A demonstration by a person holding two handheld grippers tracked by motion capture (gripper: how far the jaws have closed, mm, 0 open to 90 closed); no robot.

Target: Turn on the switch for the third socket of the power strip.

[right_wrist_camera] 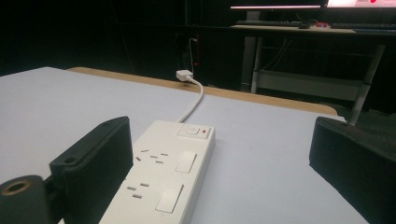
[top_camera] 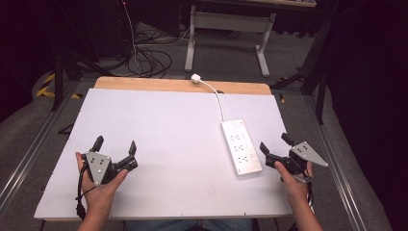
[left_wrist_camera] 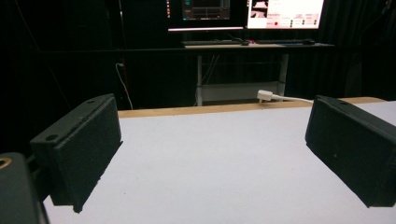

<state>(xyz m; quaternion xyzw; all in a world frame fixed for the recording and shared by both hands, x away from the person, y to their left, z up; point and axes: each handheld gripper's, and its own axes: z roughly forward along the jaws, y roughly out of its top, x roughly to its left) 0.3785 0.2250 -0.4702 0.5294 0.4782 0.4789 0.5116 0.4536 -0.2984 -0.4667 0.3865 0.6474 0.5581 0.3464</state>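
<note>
I read the left gripper [top_camera: 115,145] as held low over the white table [top_camera: 159,130] by the left hand [top_camera: 98,185], jaws spread wide and holding nothing, pointing toward the far edge. The right gripper [top_camera: 274,146] sits in the right hand [top_camera: 293,180], forearm angled in from the near edge, jaws likewise wide apart and empty. The white power strip [top_camera: 241,147] lies flat just beside its left jaw, its cable [top_camera: 217,96] running ahead to the plug [top_camera: 196,78] at the far edge.

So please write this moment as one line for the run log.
left gripper: open, holds nothing | right gripper: open, holds nothing, beside white power strip | power strip: flat on white table, plug at far edge
</note>
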